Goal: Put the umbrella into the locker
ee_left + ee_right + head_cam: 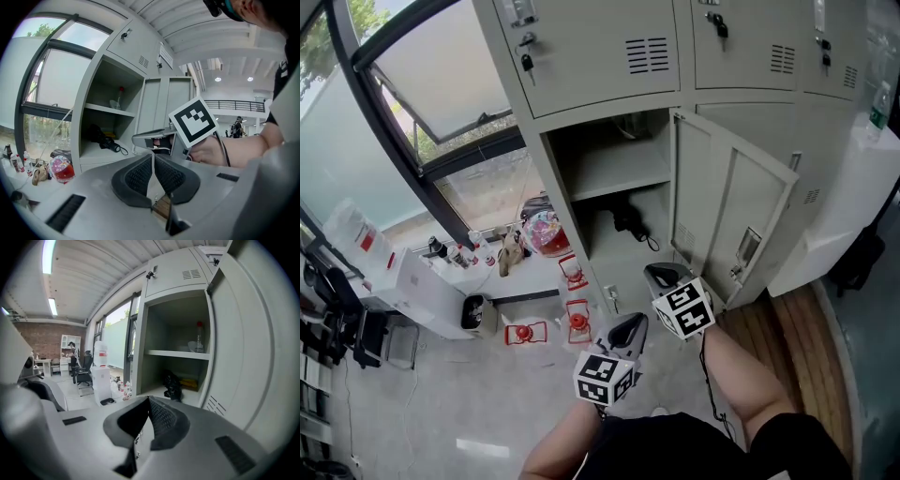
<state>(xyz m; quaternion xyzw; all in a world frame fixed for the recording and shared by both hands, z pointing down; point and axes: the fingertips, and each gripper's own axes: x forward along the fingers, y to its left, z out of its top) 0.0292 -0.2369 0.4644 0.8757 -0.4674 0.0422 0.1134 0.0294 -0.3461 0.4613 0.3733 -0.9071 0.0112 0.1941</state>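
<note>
Grey lockers ahead, and the open locker (609, 178) has the umbrella (628, 223) lying on its floor under the shelf, at twelve o'clock from your right claw (664, 276). That one and your left claw (628, 330) are closed tight, empty. Job looks done; only the door (731, 216), at two o'clock, stands open.

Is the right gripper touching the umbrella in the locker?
Apart. The right gripper view shows the right gripper shut and empty, well short of the umbrella lying in the locker.
</note>
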